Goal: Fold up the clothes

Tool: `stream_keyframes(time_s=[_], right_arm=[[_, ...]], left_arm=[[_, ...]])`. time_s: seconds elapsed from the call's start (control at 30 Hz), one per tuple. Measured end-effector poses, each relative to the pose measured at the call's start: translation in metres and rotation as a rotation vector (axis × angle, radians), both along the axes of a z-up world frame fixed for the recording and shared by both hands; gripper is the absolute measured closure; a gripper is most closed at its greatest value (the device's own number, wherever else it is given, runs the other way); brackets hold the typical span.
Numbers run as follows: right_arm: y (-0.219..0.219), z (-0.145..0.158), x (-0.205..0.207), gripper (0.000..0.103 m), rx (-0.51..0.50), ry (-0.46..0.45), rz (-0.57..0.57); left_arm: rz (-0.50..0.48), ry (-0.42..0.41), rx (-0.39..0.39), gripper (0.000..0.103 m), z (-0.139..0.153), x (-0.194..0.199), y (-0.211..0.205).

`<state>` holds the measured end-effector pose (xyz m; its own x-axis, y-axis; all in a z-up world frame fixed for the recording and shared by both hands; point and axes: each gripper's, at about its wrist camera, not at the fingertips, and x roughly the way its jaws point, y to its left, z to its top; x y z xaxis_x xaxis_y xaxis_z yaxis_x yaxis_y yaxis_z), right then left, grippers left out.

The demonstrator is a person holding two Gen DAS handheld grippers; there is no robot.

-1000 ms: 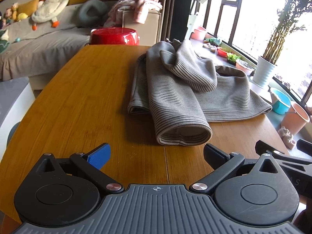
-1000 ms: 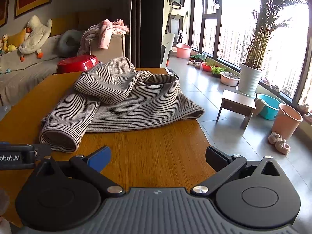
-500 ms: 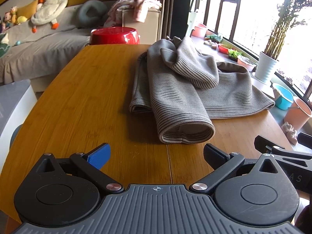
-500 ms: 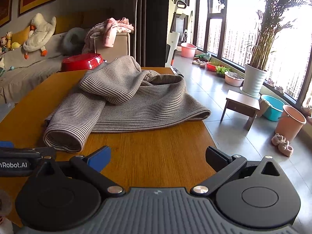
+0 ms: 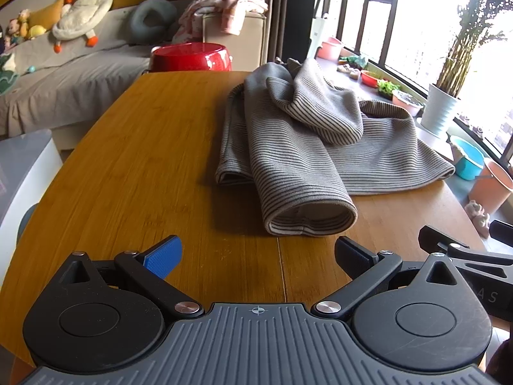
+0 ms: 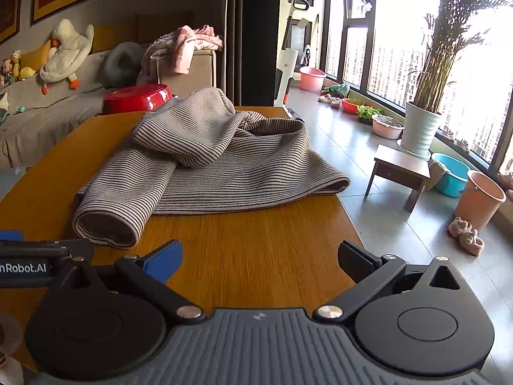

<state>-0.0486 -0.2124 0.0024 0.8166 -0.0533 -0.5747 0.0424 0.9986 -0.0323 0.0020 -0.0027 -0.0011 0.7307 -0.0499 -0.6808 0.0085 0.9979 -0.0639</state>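
Two spread, empty grippers, left gripper (image 5: 258, 255) and right gripper (image 6: 260, 256), face the striped garment (image 5: 301, 147).

Left hand-held gripper (image 5: 256, 256) jaws wide apart, empty; right hand-held gripper (image 6: 259, 260) same, level w/ left.

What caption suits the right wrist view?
Open right gripper above a wooden table, facing a rumpled striped sweater.

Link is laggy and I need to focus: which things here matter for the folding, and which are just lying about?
For the job:
- striped garment, rumpled on the wooden table
- left gripper, open, empty
- right gripper, open, empty

Lying about:
- red basin beyond the table's far end
- pink clothes on the sofa arm
- plush duck
- small stool
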Motion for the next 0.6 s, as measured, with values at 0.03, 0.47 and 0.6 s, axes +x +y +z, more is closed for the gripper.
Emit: stream_keyframes(time_s=[0.03,0.47,0.6], right_arm=[[0.0001,0.0,-0.0002,0.0,0.0,0.0,0.0],[-0.0009,-0.0004,0.001,0.0,0.002,0.005,0.003],[0.0001,-0.0017,0.0002,0.0,0.002,0.007,0.004]], left_arm=[[0.0,0.0,0.0,0.0,-0.0003,0.0001,-0.0003],[0.006,0.002,0.002,0.0,-0.0013,0.0003,0.0009],[0.008,0.006,0.003,0.0,-0.0018,0.0003,0.0014]])
